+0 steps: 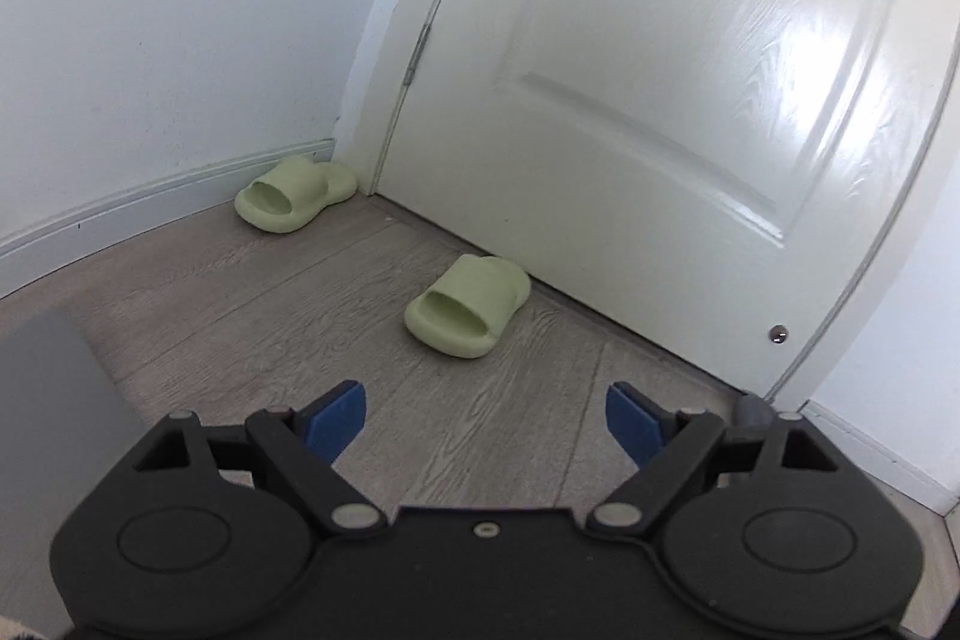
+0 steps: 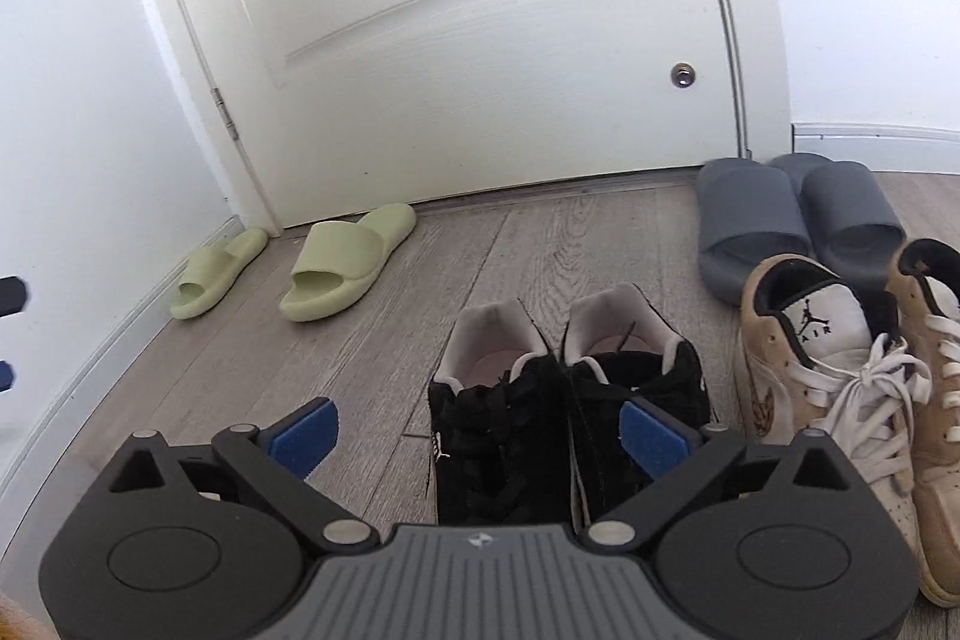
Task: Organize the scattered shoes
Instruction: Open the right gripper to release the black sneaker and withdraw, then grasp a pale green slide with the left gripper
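Two pale green slides lie apart on the wood floor: one (image 1: pixel 295 194) in the corner by the baseboard, the other (image 1: pixel 469 305) against the door. The right wrist view shows the same pair, corner slide (image 2: pixel 217 273) and door slide (image 2: pixel 348 261). My left gripper (image 1: pixel 486 418) hovers open short of the nearer slide, holding nothing. My right gripper (image 2: pixel 477 430) is open above a pair of black sneakers (image 2: pixel 564 400) standing side by side. A tan and white sneaker pair (image 2: pixel 840 370) and two grey slides (image 2: pixel 798 214) sit to the right.
A white door (image 2: pixel 432 28) closes off the far side, with white walls and a baseboard (image 1: pixel 138 208) at the left. A grey box-like object (image 1: pixel 54 400) stands at the left edge of the left wrist view. Bare wood floor (image 2: pixel 516 244) lies between the green slides and the black sneakers.
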